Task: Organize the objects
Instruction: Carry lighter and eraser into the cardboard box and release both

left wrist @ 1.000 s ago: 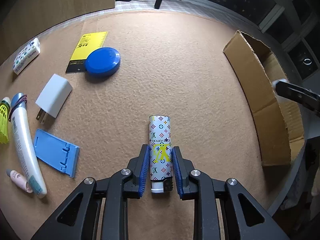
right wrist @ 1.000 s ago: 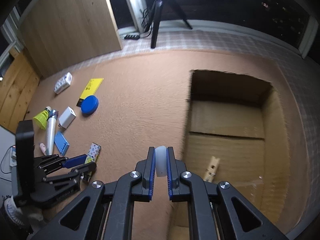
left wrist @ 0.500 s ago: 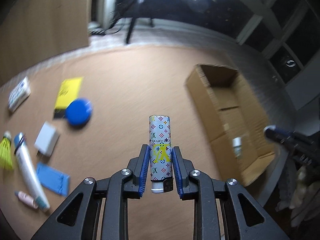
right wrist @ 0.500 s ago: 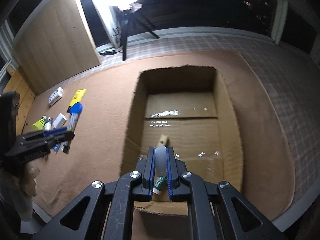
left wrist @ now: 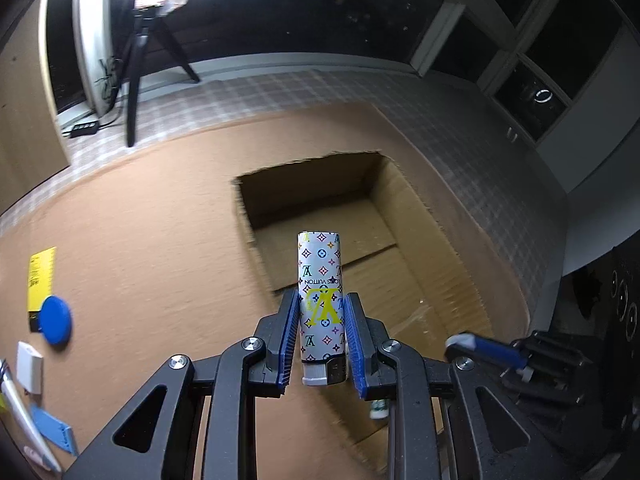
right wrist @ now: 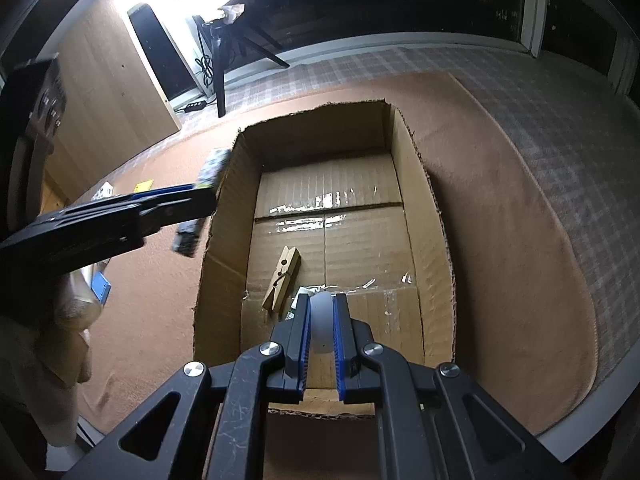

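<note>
My left gripper (left wrist: pixel 320 312) is shut on a white patterned lighter (left wrist: pixel 321 300) and holds it in the air over the left wall of the open cardboard box (left wrist: pixel 360 184). The lighter (right wrist: pixel 214 168) also shows in the right wrist view, at the box's left wall (right wrist: pixel 224 208). My right gripper (right wrist: pixel 322 316) is shut on a small white tube (right wrist: pixel 321 326) above the near end of the box. A wooden clothespin (right wrist: pixel 282 278) lies on the box floor.
On the brown mat (left wrist: pixel 140 240) at the left lie a blue round lid (left wrist: pixel 56 320), a yellow card (left wrist: pixel 40 276), a white charger (left wrist: pixel 29 366), a white tube (left wrist: pixel 20 412) and a blue stand (left wrist: pixel 54 430). A tripod (left wrist: pixel 138 60) stands behind.
My left gripper lifted the lighter off the mat and carried it right, up to the box. My right gripper moved with its tube from beside the box to over its near end.
</note>
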### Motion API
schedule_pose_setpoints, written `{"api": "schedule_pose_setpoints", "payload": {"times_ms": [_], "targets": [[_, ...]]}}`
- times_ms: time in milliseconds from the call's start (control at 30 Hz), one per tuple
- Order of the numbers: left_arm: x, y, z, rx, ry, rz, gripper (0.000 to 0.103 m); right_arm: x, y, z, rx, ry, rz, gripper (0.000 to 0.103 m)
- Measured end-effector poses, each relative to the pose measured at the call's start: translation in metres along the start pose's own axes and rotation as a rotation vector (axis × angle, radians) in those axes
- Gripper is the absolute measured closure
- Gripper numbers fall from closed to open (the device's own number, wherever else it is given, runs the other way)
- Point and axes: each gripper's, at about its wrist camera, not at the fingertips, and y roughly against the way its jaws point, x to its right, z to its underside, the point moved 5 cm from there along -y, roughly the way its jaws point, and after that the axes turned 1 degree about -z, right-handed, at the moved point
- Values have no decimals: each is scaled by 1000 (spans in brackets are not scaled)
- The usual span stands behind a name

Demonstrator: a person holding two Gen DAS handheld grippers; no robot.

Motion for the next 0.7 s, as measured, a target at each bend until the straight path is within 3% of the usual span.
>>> {"api": "schedule_pose_setpoints", "payload": {"times_ms": [267, 367, 400, 700], "targets": [[15, -17, -3, -22, -15, 8, 78, 2, -5, 5, -13, -1, -3, 93], [13, -15, -4, -18, -2, 20, 76, -1, -4, 3, -5, 7, -3, 84], [12, -13, -5, -18, 0, 26, 70, -3, -4, 3, -4, 13, -4, 77], [-10, 11, 3, 12, 22, 6, 69, -16, -2, 5, 1, 17, -18, 73]]}}
